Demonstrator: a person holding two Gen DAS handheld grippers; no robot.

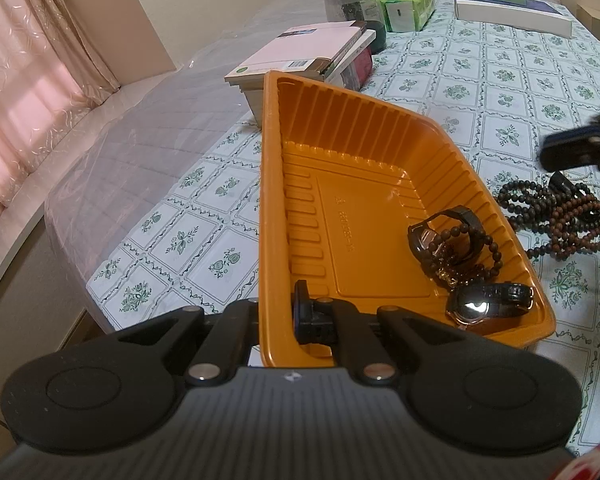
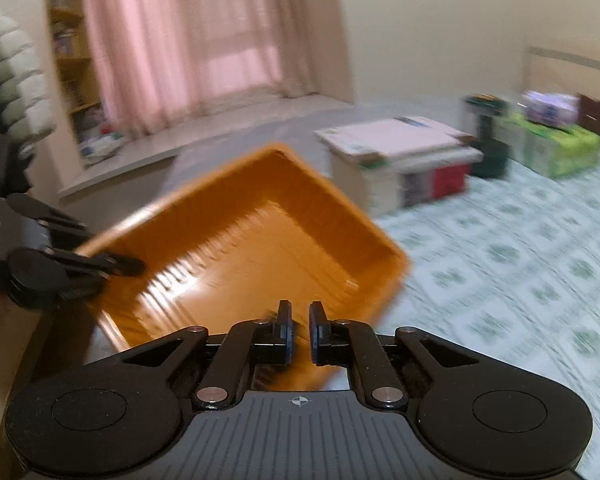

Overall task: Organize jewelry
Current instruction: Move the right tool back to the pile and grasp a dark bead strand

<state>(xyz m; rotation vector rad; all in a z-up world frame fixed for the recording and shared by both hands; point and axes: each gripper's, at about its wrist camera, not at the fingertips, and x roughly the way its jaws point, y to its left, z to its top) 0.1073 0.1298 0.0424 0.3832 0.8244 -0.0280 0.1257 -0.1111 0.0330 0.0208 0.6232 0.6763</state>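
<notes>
An orange plastic tray sits on the patterned tablecloth. My left gripper is shut on the tray's near left wall, one finger inside and one outside. In the tray lie a black watch, a dark bead bracelet and a second watch. A pile of dark and brown bead strings lies on the cloth right of the tray. My right gripper is nearly shut and empty above the tray's near corner; it also shows in the left wrist view. The right wrist view is blurred.
A stack of books stands just behind the tray. Tissue packs, a dark jar and a white box stand farther back. The table's left edge is close to the tray. Pink curtains hang at left.
</notes>
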